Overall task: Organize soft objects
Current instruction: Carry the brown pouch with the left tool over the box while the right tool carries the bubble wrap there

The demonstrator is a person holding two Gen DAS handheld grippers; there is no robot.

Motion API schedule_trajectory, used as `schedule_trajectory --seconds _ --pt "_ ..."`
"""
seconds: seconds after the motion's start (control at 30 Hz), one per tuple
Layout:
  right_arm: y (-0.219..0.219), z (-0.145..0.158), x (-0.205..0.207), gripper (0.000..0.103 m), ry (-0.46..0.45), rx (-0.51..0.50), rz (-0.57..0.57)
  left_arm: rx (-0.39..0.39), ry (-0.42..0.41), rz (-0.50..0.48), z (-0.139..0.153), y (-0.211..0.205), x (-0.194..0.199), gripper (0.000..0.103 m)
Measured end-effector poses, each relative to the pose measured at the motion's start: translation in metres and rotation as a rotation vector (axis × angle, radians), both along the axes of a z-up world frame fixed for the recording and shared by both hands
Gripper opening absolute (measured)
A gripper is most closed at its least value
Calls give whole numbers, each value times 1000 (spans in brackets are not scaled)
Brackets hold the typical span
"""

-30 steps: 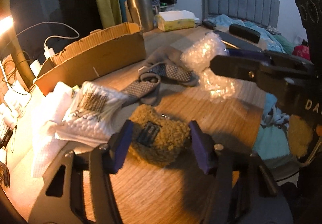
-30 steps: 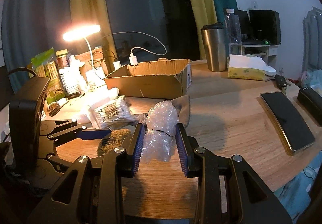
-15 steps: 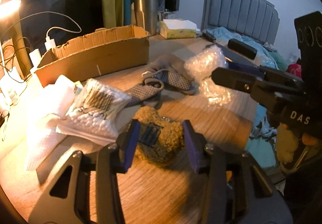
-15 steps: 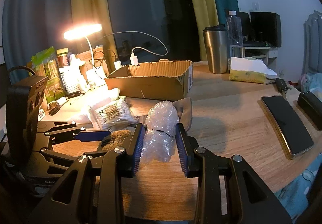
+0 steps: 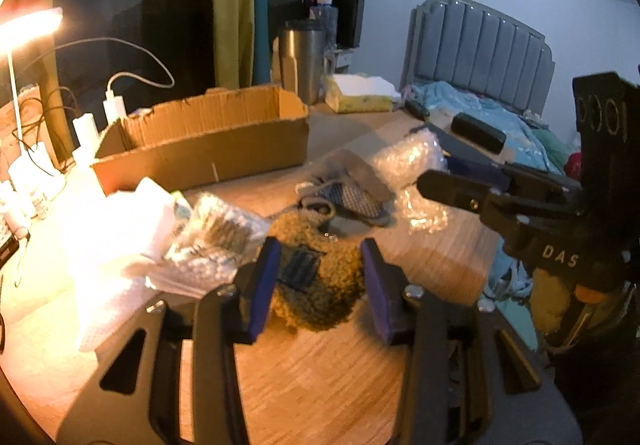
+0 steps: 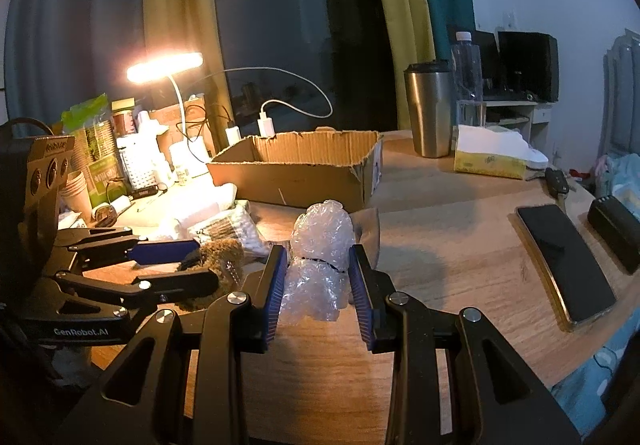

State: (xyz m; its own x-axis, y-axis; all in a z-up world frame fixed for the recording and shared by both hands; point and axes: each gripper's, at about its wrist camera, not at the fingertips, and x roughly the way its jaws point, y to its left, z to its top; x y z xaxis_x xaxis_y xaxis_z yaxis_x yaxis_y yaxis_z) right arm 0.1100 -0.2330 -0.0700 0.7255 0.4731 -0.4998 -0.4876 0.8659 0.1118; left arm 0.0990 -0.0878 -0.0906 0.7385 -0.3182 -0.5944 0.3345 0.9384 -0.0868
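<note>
A brown fuzzy pouch point(image 5: 320, 297) with a dark label sits between the pads of my left gripper point(image 5: 318, 251), which press its sides and hold it just above the wooden table point(image 5: 320, 377). My right gripper point(image 6: 318, 257) is shut on a clear bubble-wrap bundle point(image 6: 320, 237) that stands upright on the table. In the left wrist view that bundle point(image 5: 408, 159) and the right gripper's fingers point(image 5: 460, 187) show at the right. The right wrist view shows the left gripper point(image 6: 206, 263) with the pouch point(image 6: 222, 251) at the left.
An open cardboard box point(image 6: 296, 173) stands behind both grippers. A grey patterned cloth point(image 5: 344, 199), a bag of cotton swabs point(image 5: 216, 241) and white tissue point(image 5: 112, 237) lie near the pouch. At right lie a phone point(image 6: 564, 261) and a black case point(image 6: 616, 233); a steel tumbler point(image 6: 428, 109) stands behind them.
The left jaws have closed from wide apart onto the fuzzy pouch, and the left gripper has risen with it. The right gripper and its bubble wrap have not moved.
</note>
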Motion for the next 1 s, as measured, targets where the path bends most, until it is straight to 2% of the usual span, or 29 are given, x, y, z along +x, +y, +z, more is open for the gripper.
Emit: schedule_trajectory --seconds 0.53,0.8,1.0 --pt "20 27 22 34 -74 -15 24 -24 -155 52 58 33 30 43" --pt "28 42 49 34 -121 -12 17 -29 -197 50 78 43 59 43" --pt "29 55 70 34 -148 4 27 -79 -222 64 93 58 84 43"
